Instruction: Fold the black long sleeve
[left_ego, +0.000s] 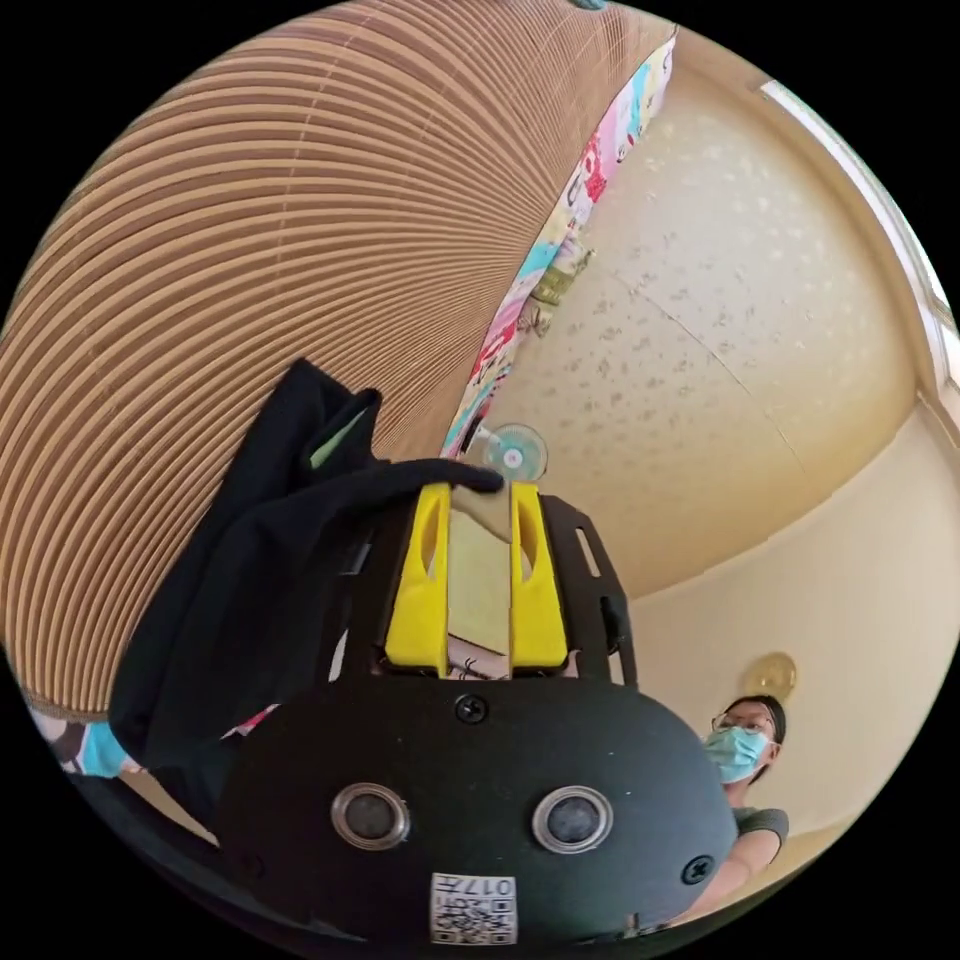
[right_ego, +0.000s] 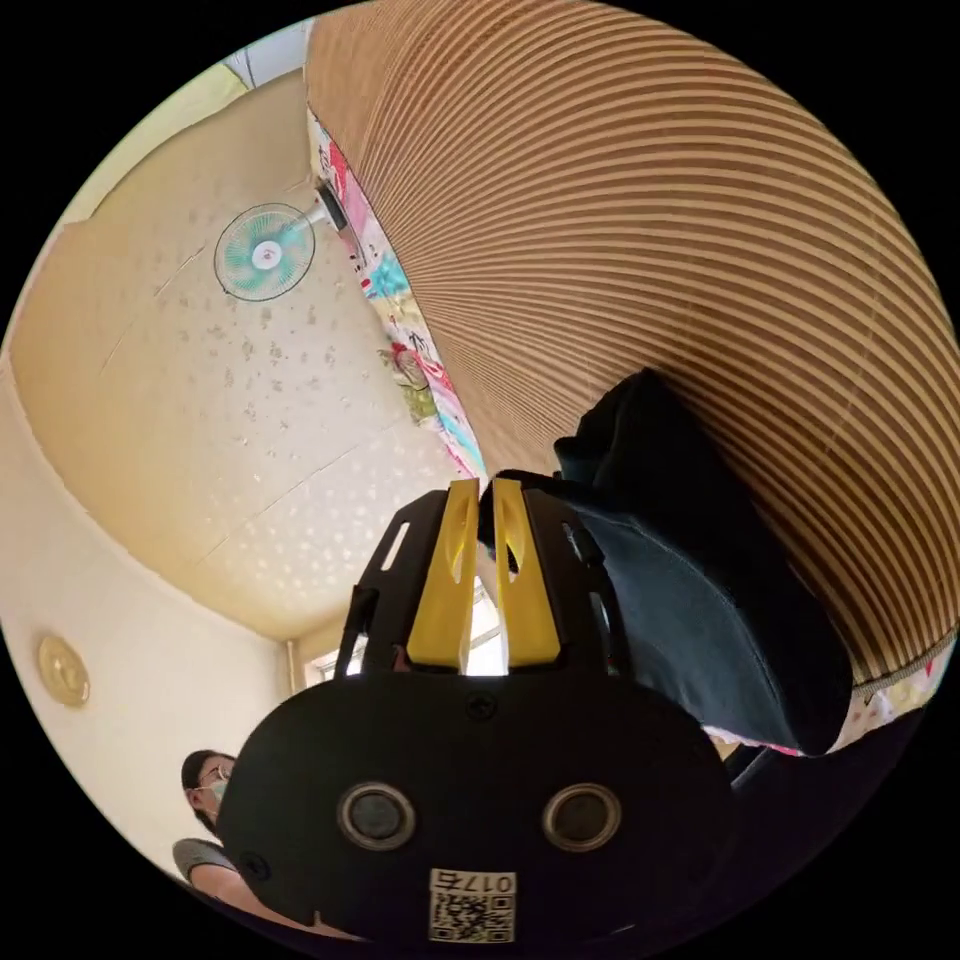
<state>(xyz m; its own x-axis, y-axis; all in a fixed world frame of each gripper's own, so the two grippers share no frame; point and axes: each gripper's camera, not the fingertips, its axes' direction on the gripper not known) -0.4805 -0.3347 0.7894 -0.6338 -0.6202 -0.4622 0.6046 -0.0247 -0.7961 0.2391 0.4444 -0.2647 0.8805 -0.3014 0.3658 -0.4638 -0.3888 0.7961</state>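
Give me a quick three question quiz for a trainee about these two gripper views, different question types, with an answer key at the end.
1. True or false: in the left gripper view, the black long sleeve drapes across the tips of the left gripper.
2. Multiple choice: in the right gripper view, the striped bamboo mat lies next to which thing? A) a patterned colourful cloth B) a glass window C) a bookshelf
3. Fill in: in the right gripper view, the right gripper holds its yellow fingers nearly ____ on an edge of the garment.

Key: 1 true; 2 A; 3 closed.
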